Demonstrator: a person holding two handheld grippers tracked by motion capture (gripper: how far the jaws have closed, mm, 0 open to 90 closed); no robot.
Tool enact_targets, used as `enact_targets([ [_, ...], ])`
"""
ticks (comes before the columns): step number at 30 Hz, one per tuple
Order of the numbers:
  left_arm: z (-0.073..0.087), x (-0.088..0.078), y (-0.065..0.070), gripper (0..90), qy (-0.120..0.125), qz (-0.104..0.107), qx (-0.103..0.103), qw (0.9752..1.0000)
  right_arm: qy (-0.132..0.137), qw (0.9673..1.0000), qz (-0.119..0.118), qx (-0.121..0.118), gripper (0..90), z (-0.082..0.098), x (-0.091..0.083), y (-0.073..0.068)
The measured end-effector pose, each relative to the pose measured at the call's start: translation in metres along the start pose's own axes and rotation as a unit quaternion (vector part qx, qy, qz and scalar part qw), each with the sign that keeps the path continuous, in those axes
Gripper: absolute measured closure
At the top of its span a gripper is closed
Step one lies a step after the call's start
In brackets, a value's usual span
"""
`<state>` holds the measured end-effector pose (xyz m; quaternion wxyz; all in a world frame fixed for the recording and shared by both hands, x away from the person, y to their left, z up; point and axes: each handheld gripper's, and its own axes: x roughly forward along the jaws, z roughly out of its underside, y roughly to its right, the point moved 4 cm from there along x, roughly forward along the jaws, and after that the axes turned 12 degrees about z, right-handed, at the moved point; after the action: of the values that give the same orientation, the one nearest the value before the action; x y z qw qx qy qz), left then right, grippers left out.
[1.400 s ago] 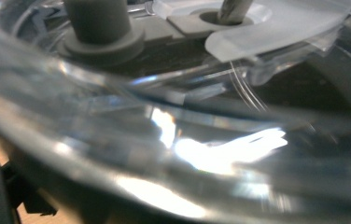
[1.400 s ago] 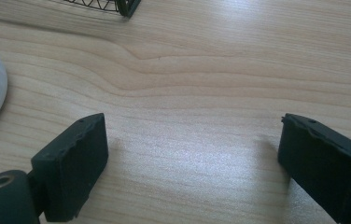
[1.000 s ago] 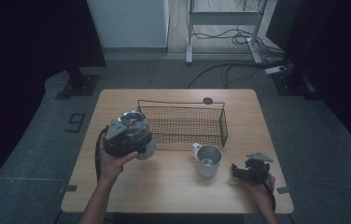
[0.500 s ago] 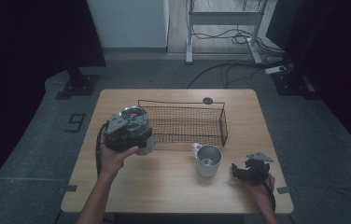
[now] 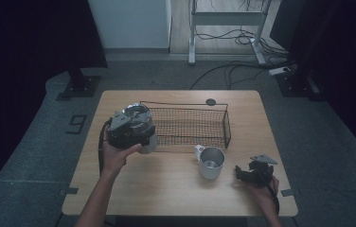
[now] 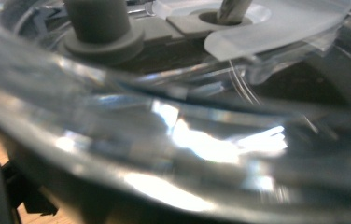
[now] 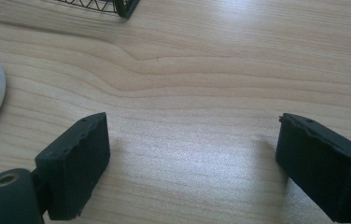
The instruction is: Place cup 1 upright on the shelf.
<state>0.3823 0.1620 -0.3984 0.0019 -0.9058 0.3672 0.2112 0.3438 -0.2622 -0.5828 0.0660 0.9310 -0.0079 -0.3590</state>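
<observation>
The pale wooden counter (image 5: 166,189) fills the middle of the high view, and the black wire basket (image 5: 188,125) stands on its upper half. At the left end of that basket, the left tongs (image 5: 131,130) hold a shiny metal cup with a clear lid (image 5: 136,113) lifted above the counter; they appear clenched on it, although the pads themselves are hidden. In the left gripper view the cup is very close: curved polished steel with bright reflections, and a transparent lid with grey fittings (image 6: 103,28). I judge that such a smooth round wall could slip or rotate in the grip, and the cup could knock the basket rim if lowered carelessly. A second steel mug with a handle (image 5: 210,162) stands in the lower middle. The right tongs (image 7: 192,163), lower right in the high view, are released, with nothing between them, and have just been closing slightly.
</observation>
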Motion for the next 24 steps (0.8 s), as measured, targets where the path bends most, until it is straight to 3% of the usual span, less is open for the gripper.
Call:
enact_targets([
  [11, -0.007, 0.007, -0.006, 4.0, 0.000, -0.007, 0.007, 0.9999, -0.001, 1.0000, -0.001, -0.001, 10.1, 0.000, 0.000, 0.000],
  [24, -0.007, 0.021, -0.017, 4.0, -0.006, -0.010, 0.001, 0.9999, 0.001, 1.0000, -0.001, 0.000, 10.7, 0.000, 0.000, 0.000],
])
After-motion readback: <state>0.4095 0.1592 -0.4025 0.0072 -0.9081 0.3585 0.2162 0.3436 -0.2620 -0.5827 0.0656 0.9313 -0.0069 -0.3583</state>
